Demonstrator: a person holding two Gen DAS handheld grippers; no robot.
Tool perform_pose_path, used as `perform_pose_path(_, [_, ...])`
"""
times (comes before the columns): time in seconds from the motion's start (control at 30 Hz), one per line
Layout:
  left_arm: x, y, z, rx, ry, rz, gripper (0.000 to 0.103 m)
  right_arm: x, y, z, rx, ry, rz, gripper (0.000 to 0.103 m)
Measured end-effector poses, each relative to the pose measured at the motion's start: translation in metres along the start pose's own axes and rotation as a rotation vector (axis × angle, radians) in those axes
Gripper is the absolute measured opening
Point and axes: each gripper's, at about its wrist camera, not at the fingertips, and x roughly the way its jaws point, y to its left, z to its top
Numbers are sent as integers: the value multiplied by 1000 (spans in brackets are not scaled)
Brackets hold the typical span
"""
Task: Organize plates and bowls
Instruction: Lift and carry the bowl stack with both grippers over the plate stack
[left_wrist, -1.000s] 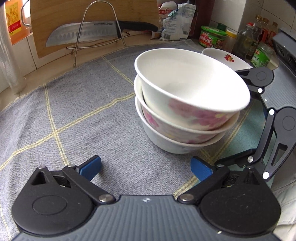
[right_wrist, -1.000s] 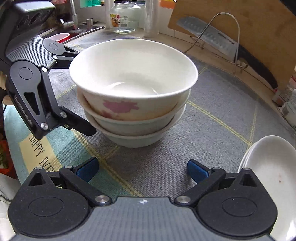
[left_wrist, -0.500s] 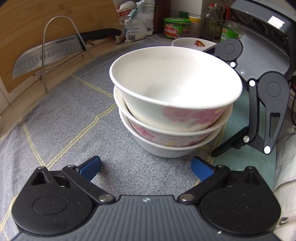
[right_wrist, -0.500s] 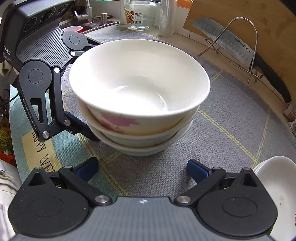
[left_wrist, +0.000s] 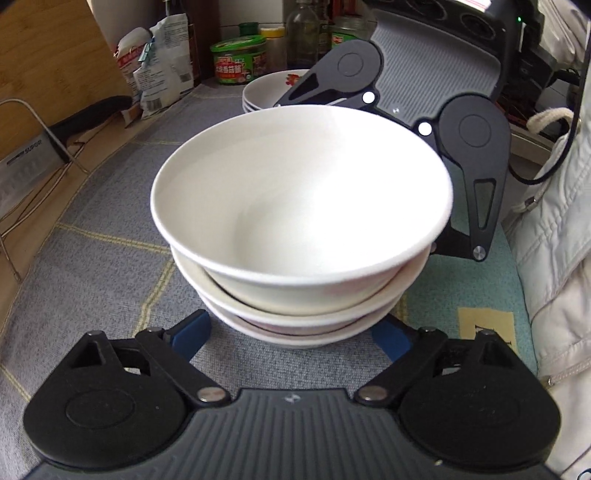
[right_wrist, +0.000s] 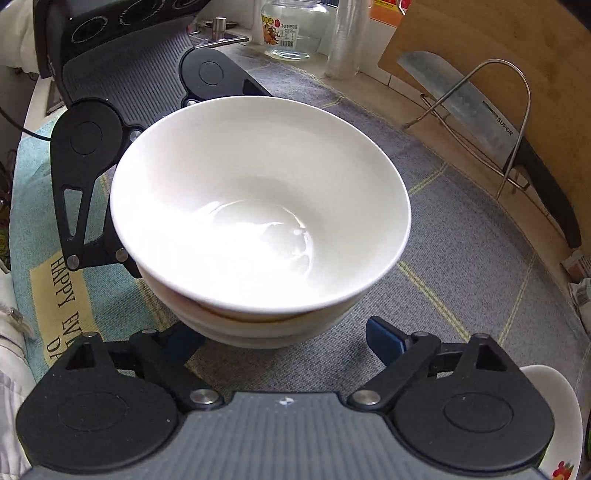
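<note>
On the grey checked cloth (left_wrist: 92, 266) covering the table stands a stack of three bowls (left_wrist: 303, 229), nested upright, the top one plain white inside. Both claws face the stack from opposite sides. From the left wrist view, the left claw (left_wrist: 293, 334) is spread wide, its blue pads (left_wrist: 192, 328) flanking the base of the stack without closing on it; it holds nothing. From the right wrist view, the right claw (right_wrist: 284, 341) is likewise wide open and empty, one blue pad (right_wrist: 384, 341) clear to see beside the bottom bowl, the other shadowed under the rim. Behind the stack, near the right claw's body, sits a pile of plates (left_wrist: 269, 88) with a red motif. Against a wooden board (right_wrist: 517, 48) leans a cleaver (right_wrist: 461, 99) in a wire rack (right_wrist: 517, 122).
</note>
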Motion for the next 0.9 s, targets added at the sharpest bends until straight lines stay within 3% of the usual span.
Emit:
perform_pose_path(0.13, [-3,0,0,38,-15,-23,77,-3,0,1,-38,-17,30,84])
perform_pose_path(0.9, [1,2,9,115,44,-36,76,-9,5,8,-49,-23,57,83])
